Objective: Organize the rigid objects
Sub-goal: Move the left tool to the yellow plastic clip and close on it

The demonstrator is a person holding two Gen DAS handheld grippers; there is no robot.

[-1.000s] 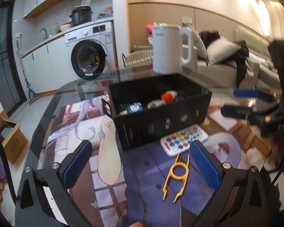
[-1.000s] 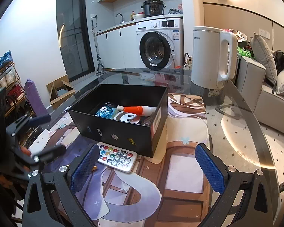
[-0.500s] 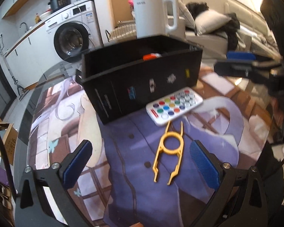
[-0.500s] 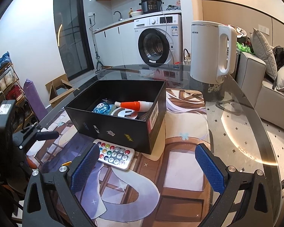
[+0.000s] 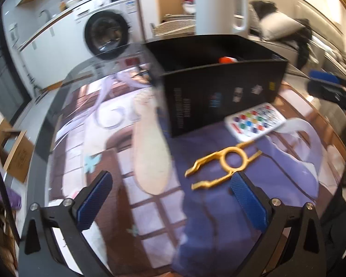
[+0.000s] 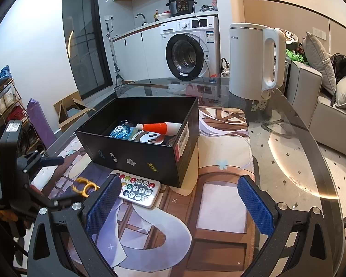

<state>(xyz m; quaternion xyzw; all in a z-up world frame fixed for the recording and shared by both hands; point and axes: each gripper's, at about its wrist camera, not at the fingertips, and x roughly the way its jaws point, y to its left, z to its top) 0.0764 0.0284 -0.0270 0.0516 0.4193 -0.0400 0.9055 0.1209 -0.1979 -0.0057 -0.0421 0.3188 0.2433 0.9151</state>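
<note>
Left gripper fingers spread wide, empty, low over the yellow tool on the tabletop. Centre on its ring before closing (thin, may slip). Right gripper open, empty. Black box, beside the remote, holds an orange-capped tube.

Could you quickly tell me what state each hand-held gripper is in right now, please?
Left hand-held gripper: open, holding nothing, above the yellow tool.
Right hand-held gripper: open, holding nothing.
</note>
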